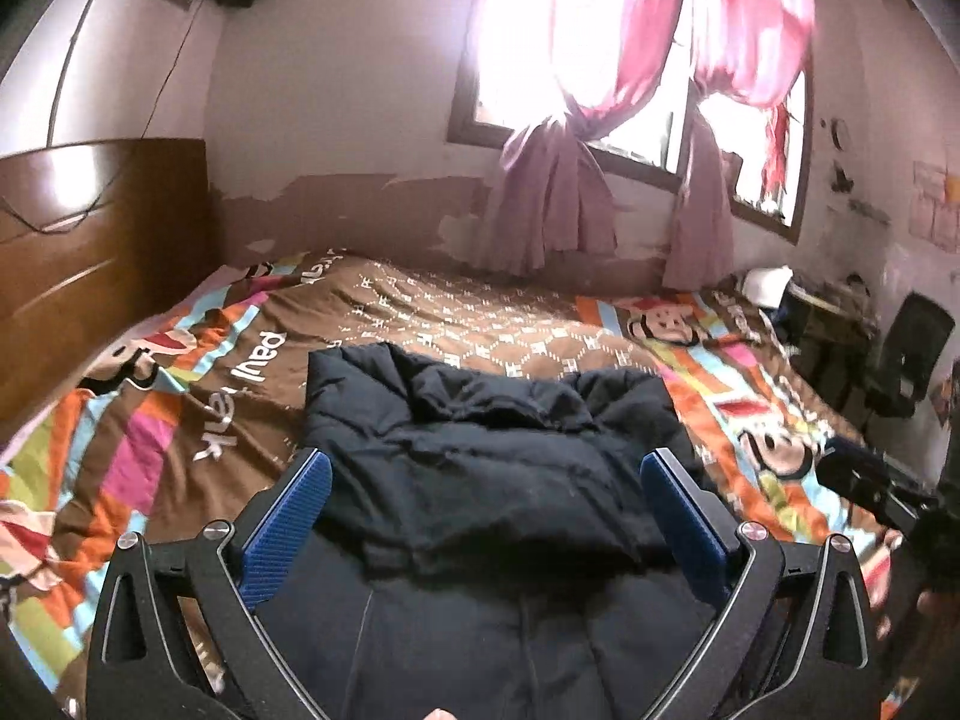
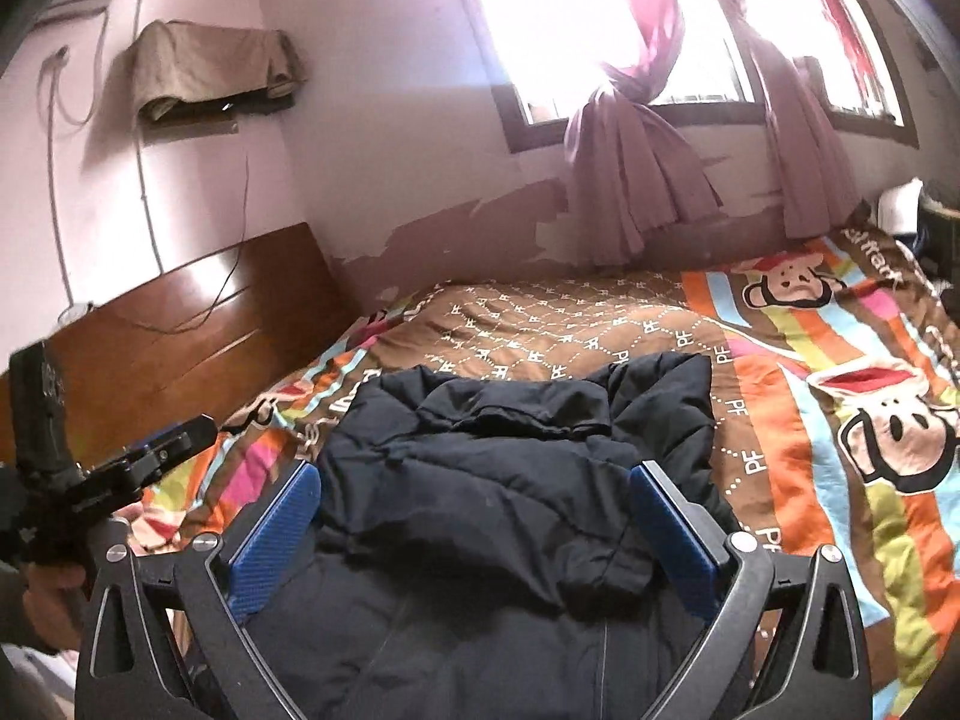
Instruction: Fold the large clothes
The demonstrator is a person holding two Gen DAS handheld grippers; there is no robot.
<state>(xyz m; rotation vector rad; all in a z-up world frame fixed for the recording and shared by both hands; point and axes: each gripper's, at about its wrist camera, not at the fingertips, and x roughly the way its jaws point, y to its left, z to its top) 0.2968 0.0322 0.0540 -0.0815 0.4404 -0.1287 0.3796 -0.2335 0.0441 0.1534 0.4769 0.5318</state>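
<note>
Filling most of both views, a bed [image 1: 180, 420] stands against a pale wall [image 1: 360, 90] whose lower band shows large patches of peeled paint. Bed is covered by a bright quilt [image 2: 810, 450]: brown centre panel with a white lattice of letters, border of orange, blue, pink and green stripes with cartoon monkey faces. Wooden headboard [image 1: 90, 240] stands at the left end of the bed, glossy, with a thin cable draped across it. Window [image 1: 540, 30] on the far wall is strongly overexposed; pink curtains [image 1: 552, 198] are gathered and knotted, their ends hanging down to the quilt's far edge. High on the wall near the headboard, a wall-mounted unit draped with a tan cloth [image 2: 210, 66]. At the right end of the bed, dark clutter and a black chair [image 1: 912, 354], details unclear. Dark puffer jacket [image 1: 480, 450] lies on the near half of the quilt, on the brown panel, its upper part doubled back over the lower, top layer rumpled. Left gripper [image 1: 486, 516] hovers above the jacket, blue pads spread wide, nothing between them pressed or held. Right gripper [image 2: 474, 525] likewise, jaws at full spread over the jacket, holding nothing. Each gripper shows at the edge of the other's view; a hand [image 2: 51, 600] grips the left one's handle.
</note>
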